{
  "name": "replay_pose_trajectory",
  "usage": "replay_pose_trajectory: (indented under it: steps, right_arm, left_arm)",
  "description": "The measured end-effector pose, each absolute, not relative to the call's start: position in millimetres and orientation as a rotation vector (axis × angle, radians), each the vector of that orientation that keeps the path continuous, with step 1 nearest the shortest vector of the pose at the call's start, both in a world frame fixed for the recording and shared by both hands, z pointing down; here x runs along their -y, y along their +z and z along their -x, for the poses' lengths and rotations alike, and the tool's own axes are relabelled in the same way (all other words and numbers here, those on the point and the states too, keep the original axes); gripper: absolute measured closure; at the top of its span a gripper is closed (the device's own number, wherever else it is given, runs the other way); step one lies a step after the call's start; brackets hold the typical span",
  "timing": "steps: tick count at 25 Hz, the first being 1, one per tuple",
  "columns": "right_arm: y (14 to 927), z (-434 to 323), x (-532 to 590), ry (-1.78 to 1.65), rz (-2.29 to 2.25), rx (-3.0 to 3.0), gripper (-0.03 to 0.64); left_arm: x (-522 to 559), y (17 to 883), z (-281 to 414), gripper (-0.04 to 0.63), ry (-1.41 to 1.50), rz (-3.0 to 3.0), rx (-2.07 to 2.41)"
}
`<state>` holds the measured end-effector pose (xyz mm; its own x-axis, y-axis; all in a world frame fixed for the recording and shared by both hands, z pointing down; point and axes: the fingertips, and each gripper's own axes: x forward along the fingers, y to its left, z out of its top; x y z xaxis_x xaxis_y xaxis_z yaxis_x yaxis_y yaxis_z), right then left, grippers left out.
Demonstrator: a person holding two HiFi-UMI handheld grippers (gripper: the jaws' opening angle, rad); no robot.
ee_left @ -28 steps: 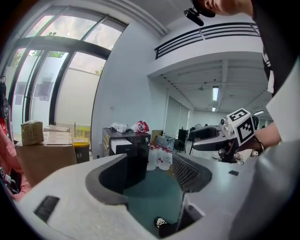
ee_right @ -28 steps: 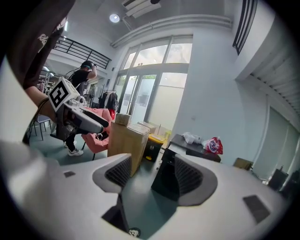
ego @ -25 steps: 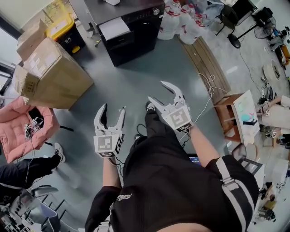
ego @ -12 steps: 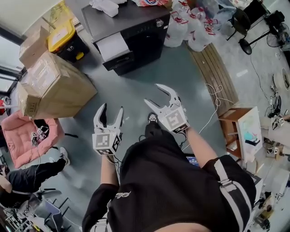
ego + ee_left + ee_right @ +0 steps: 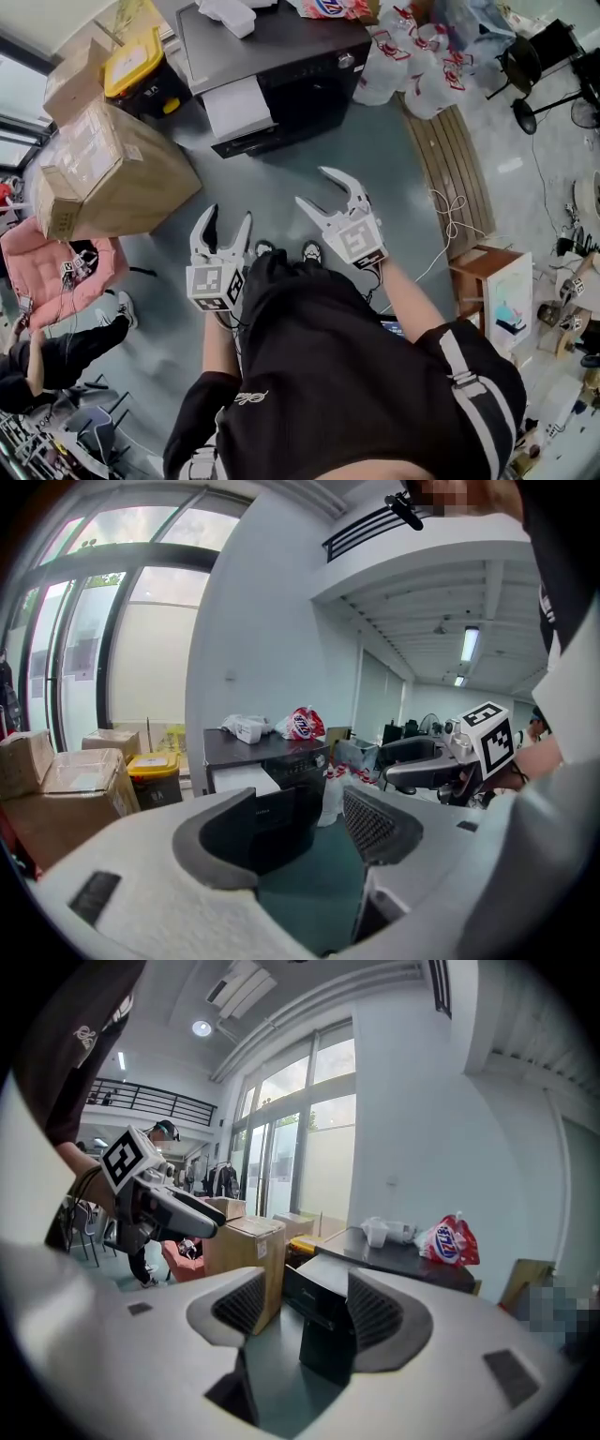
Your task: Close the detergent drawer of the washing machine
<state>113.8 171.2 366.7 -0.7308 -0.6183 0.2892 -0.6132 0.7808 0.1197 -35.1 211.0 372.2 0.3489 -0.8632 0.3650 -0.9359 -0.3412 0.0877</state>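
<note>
Change: nearing the black washing machine (image 5: 291, 66) compared with a second ago.
Detergent drawer (image 5: 234, 105): sticking out open from the machine's front, left side.
Left gripper (image 5: 227, 217): hanging well short, jaws apart, holding nothing.
Right gripper (image 5: 312, 186): likewise gaping, empty.
Progress: approaching only; pushing shut not yet begun.

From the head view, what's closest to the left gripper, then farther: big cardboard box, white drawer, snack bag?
1. big cardboard box, on the left
2. white drawer, ahead, pulled open
3. snack bag, on top of the washing machine, farthest back
</note>
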Motion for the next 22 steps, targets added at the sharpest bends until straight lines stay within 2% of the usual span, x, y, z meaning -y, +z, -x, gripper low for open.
replay_pose_trajectory:
  steps: [12, 22]
  right_arm:
    - [394, -74, -83, 0.014, -0.852, 2.617, 0.339]
    - [453, -47, -25, 0.039, -0.664, 2.397, 0.354]
  left_arm:
    - [-111, 402, 66, 0.299, 0.358, -2.323, 1.529]
    - [-36, 445, 103, 0.305, 0.568, -2.405, 1.317]
